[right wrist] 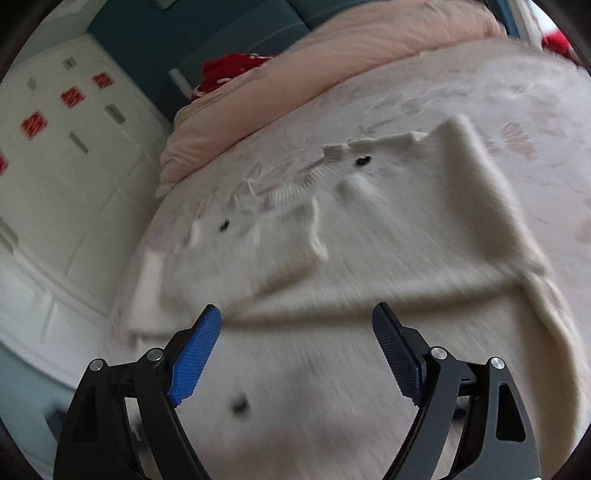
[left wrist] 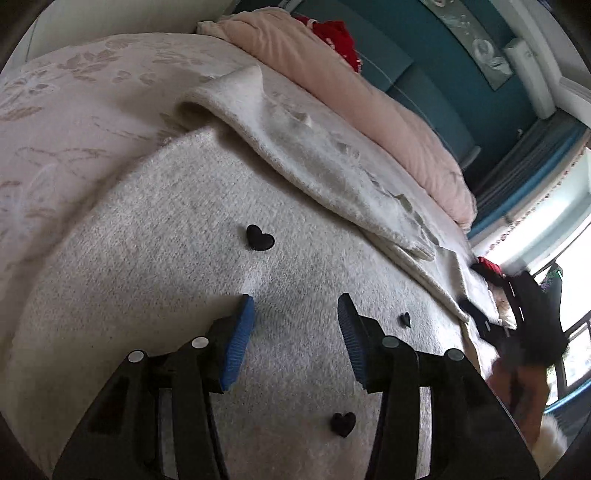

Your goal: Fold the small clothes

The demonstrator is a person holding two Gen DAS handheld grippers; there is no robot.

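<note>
Sweater [left wrist: 184,221] – cream fuzzy knit with small black heart appliqués [left wrist: 259,238] – lies spread on the bed [left wrist: 55,110], on a pale floral bedspread. One sleeve [left wrist: 314,162] is folded across the body, its cuff end toward the far edge of the bed. A pink duvet [left wrist: 351,92] is bunched along the head of the bed, touching the bedspread, with something red [left wrist: 336,33] behind it.

Left tongs [left wrist: 295,314]: jaws part-way open, nothing between the blue pads [left wrist: 240,332], angled down over the sweater's body between two hearts. Can't tell whether the tips touch the knit.

Right tongs [right wrist: 295,325]: jaws wide apart, empty, angled down over the near part of the sweater [right wrist: 332,258]. This view is motion-blurred; the ribbed neckline [right wrist: 295,181] and two dark hearts near it still read, and a folded flap lies across the chest. Third heart [right wrist: 239,404] shows as a smear between the tong arms.

In the left wrist view the other gripper [left wrist: 517,314] shows at the right edge, black and blurred, held in a hand; its jaw state is unreadable from there.

White panelled cabinet [right wrist: 55,166] with red square marks stands beside the bed.
</note>
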